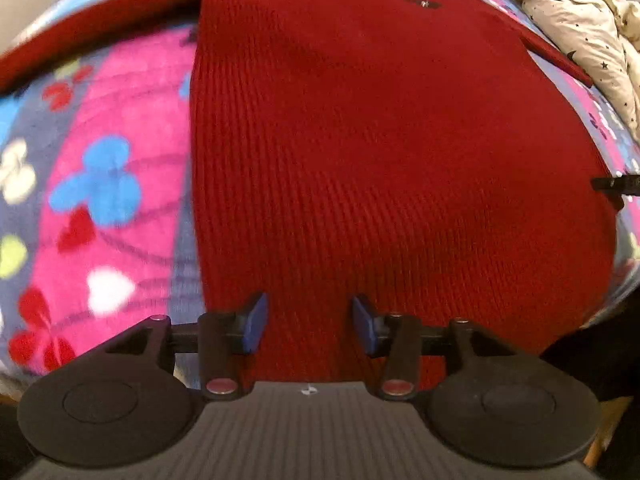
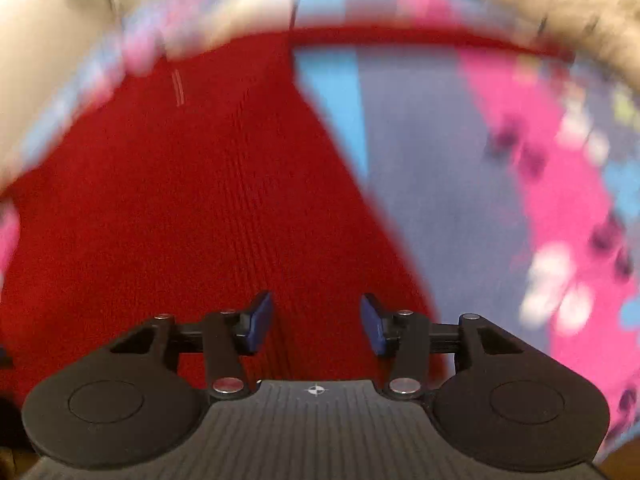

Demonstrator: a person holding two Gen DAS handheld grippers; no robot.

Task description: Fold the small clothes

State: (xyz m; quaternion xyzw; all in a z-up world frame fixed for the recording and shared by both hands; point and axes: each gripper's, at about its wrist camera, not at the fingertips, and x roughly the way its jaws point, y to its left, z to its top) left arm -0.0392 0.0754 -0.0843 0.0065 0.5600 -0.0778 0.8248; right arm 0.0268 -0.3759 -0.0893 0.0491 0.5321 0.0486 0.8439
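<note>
A red ribbed knit sweater (image 1: pixel 360 140) lies flat on a bright fleece blanket (image 1: pixel 112 184). One sleeve (image 1: pixel 92 28) stretches to the upper left, and a small dark logo (image 1: pixel 424 3) sits near the chest. My left gripper (image 1: pixel 310 308) hovers over the sweater's lower left part, open, with no cloth pinched between its blue pads. In the blurred right wrist view, my right gripper (image 2: pixel 316 306) stands open over the red sweater (image 2: pixel 180 200) near its right side edge. The other sleeve (image 2: pixel 420 38) runs across the top of that view.
A cream garment with small dark stars (image 1: pixel 580 28) lies bunched at the blanket's far right. A black gripper part (image 1: pixel 616 184) pokes in at the right edge of the left wrist view. The flowered blanket (image 2: pixel 500 200) reaches well beyond the sweater on both sides.
</note>
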